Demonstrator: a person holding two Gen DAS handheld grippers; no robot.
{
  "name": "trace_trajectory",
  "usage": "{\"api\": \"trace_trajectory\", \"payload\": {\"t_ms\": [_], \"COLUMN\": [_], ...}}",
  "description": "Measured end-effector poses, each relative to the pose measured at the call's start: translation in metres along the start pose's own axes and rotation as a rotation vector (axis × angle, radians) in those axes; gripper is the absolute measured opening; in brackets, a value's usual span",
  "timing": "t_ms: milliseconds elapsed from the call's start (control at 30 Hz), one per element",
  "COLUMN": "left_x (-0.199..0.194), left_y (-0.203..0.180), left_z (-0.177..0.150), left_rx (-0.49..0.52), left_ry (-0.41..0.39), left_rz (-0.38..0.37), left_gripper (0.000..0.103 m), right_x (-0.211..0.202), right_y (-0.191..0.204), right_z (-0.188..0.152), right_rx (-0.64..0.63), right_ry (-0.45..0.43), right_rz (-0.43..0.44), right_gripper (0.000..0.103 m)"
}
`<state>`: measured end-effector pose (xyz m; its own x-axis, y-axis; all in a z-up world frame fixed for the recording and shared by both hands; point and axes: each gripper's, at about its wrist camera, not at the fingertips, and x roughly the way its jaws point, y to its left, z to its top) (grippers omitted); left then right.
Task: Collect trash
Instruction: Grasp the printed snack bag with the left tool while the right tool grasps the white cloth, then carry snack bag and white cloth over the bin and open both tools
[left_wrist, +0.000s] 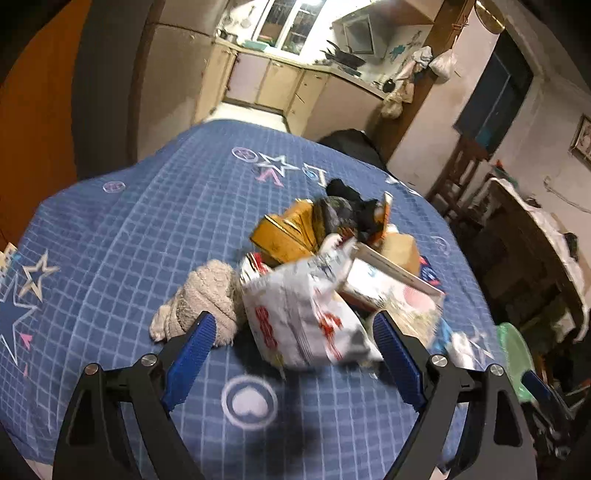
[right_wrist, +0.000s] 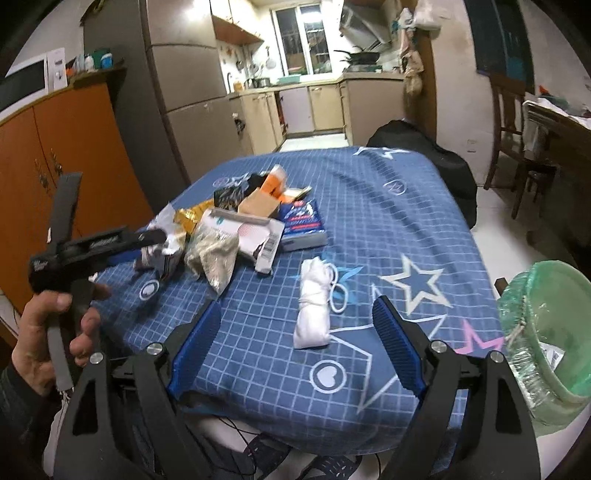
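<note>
Kitchen-dining room, with a table under a blue checked cloth with stars and hearts (right_wrist: 369, 229). Nearest in the right wrist view, the right gripper (right_wrist: 295, 328) has its jaws wide open with nothing held, and a white rolled cloth bundle with a cord loop (right_wrist: 314, 306) lies on the table between them. Green plastic-lined bin (right_wrist: 546, 332) sits just off the table's right edge. Left gripper (left_wrist: 295, 347) is open too, its blue pads (left_wrist: 192, 354) either side of a crumpled white wrapper with red print (left_wrist: 306, 317), not pressing it. Beside that there's a beige knitted cloth (left_wrist: 203, 299), then a heap of boxes and wrappers (left_wrist: 332, 229) further back.
</note>
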<state>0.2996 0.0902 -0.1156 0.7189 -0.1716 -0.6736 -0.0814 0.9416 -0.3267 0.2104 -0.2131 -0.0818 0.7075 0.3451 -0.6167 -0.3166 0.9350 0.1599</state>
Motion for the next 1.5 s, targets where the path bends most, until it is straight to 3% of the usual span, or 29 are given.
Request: {"api": "trace_trajectory", "payload": {"t_ms": [67, 133, 233, 467, 567, 633, 667, 833, 1000, 1267, 1500], "left_x": [0.001, 0.000, 0.005, 0.001, -0.002, -0.005, -0.009, -0.043, -0.078, -0.105, -0.101], "left_y": [-0.011, -0.016, -0.020, -0.032, -0.037, -0.039, -0.039, -0.043, -0.070, -0.169, -0.277], "left_z": [-0.004, -0.007, -0.010, -0.019, -0.022, -0.022, -0.022, -0.017, -0.015, -0.023, -0.032], "left_rx": [0.006, 0.026, 0.043, 0.100, 0.122, 0.133, 0.137, 0.146, 0.180, 0.295, 0.383], "left_ry": [-0.016, -0.018, -0.001, 0.006, 0.001, -0.016, -0.033, -0.143, -0.209, -0.252, -0.235], "left_rz": [0.011, 0.022, 0.013, -0.003, 0.002, 0.009, 0.018, 0.041, -0.020, -0.242, -0.430], "left_gripper": [0.084, 0.063, 0.047, 0.045, 0.044, 0.043, 0.043, 0.043, 0.043, 0.043, 0.043], "right_x": [0.008, 0.019, 0.039, 0.070, 0.078, 0.077, 0.075, 0.042, -0.016, -0.115, -0.163], "right_y": [0.003, 0.003, 0.001, -0.003, -0.004, -0.004, -0.004, -0.005, 0.001, -0.014, -0.062], "right_z": [-0.001, -0.001, -0.001, 0.004, 0.003, 0.002, 0.002, 0.002, 0.011, 0.032, 0.034], "right_rx": [-0.009, -0.006, -0.004, -0.009, -0.023, -0.033, -0.025, -0.008, -0.005, -0.007, 0.053], "right_ry": [0.027, 0.060, 0.112, 0.178, 0.196, 0.194, 0.190, 0.080, -0.066, -0.276, -0.342], "right_rz": [0.013, 0.019, -0.006, -0.075, -0.104, -0.116, -0.107, -0.097, -0.127, -0.270, -0.416], "right_gripper": [0.074, 0.062, 0.053, 0.048, 0.039, 0.023, 0.023, 0.023, 0.023, 0.023, 0.024]}}
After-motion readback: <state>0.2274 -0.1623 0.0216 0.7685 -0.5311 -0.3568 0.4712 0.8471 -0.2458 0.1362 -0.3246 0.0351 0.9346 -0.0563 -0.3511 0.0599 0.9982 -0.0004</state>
